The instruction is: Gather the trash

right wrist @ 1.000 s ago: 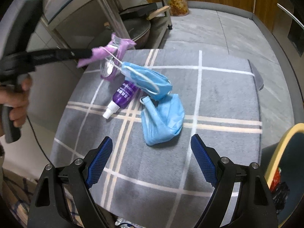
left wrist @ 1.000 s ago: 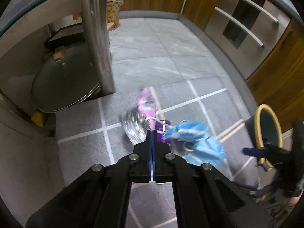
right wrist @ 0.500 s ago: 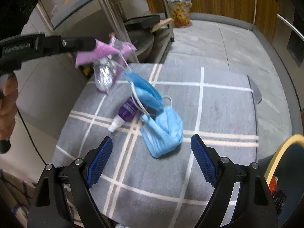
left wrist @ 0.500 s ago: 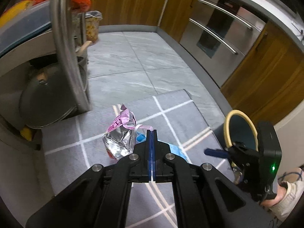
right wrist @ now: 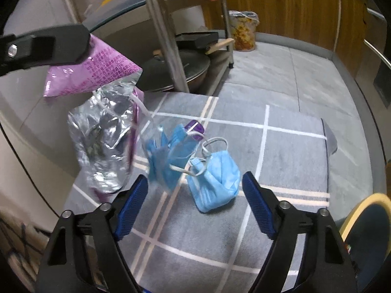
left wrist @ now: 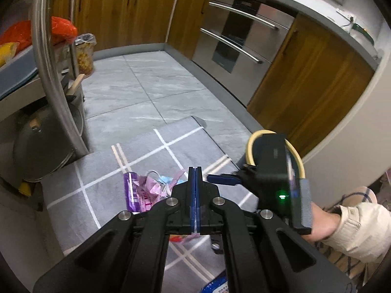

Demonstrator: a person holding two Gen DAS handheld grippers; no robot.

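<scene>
My left gripper (left wrist: 195, 171) is shut on a pink foil snack wrapper (right wrist: 97, 122) and holds it up in the air. In the right wrist view that gripper (right wrist: 84, 42) is at the upper left. A blue face mask (right wrist: 166, 156) dangles from the wrapper by its ear loop. A second blue mask (right wrist: 215, 178) lies crumpled on the grey checked rug (right wrist: 293, 151), a purple bottle (right wrist: 195, 127) behind it. My right gripper (right wrist: 195, 183) hovers over the lying mask; its jaws are closing and its pads touch nothing. A dark bin with a yellow rim (left wrist: 251, 141) stands at the rug's right edge.
A steel rack post (left wrist: 56, 73) and a pan with a lid (right wrist: 180, 70) stand left of the rug. A small patterned bin (right wrist: 244, 31) sits by the wooden cabinets. Oven drawers (left wrist: 239, 36) line the right side. A person's sleeve (left wrist: 354, 222) is behind the right gripper.
My left gripper has risen with the wrapper, pulling one blue mask off the rug so that it hangs by its loop. The right gripper's jaws have narrowed a little.
</scene>
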